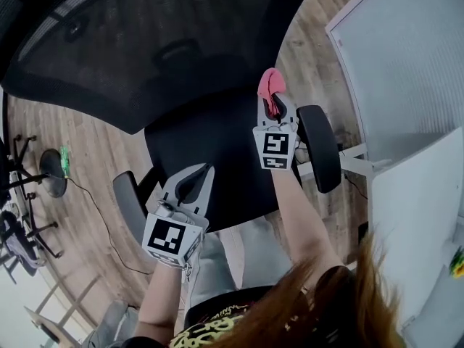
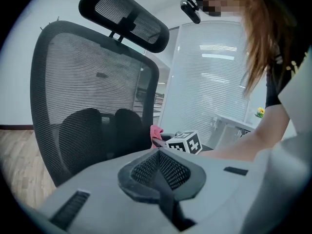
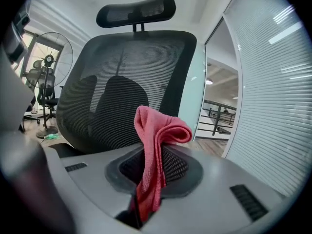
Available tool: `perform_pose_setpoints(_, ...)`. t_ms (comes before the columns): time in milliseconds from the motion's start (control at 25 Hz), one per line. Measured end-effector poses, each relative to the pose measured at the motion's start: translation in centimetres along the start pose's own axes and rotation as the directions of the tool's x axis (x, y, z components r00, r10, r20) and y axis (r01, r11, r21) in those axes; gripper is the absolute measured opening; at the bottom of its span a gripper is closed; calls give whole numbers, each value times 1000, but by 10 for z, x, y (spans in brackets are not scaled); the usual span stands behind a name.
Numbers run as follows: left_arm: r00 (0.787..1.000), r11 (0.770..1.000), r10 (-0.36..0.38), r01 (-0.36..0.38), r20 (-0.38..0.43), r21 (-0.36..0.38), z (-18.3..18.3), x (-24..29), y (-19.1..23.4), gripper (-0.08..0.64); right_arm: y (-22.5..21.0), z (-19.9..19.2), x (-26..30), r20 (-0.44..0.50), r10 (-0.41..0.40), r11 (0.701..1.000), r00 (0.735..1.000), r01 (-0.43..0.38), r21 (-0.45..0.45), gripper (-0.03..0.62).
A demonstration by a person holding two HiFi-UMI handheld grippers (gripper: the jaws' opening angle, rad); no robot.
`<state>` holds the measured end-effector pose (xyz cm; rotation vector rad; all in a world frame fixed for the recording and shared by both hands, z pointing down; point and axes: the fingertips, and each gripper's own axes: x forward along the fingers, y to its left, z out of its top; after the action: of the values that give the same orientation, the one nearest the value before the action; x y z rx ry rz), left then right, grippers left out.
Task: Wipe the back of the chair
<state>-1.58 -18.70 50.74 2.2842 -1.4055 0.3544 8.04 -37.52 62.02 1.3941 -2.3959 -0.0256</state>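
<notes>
Wooden floor (image 1: 80,143) lay beneath. The right gripper (image 1: 274,109) pinched a pink, fine-textured cloth (image 3: 157,140), which folded over above its closed jaws, near the chair's black mesh back (image 3: 122,77). The left gripper (image 1: 193,183) sat closed on nothing. The cloth's lower end vanished between the jaws, and the head view cropped the back's top.

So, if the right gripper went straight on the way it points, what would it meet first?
Probably the chair's mesh backrest, and the pink cloth clamped in the right gripper would touch it first; depth is unclear.
</notes>
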Motion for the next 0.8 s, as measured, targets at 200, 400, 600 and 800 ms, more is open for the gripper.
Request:
perform_pose_setpoints(200, 999, 999, 30, -30, 10, -31, -12, 13, 15, -6, 1, -9, 15, 18, 6, 999, 1000, -5, -34, 61)
perform_pose_setpoints(400, 999, 998, 49, -48, 12, -40, -22, 14, 28, -6, 2, -11, 20, 58, -38, 999, 998, 39, -16, 61)
perform_pose_setpoints(600, 998, 996, 62, -60, 19, -66, -36, 4, 40, -6, 28, -12, 25, 47, -9, 1000, 999, 11, -30, 60)
perform_pose_setpoints(800, 996, 994, 82, -81, 19, -76, -52, -12, 57, -6, 55, -11, 32, 36, 8, 1000, 999, -8, -24, 61)
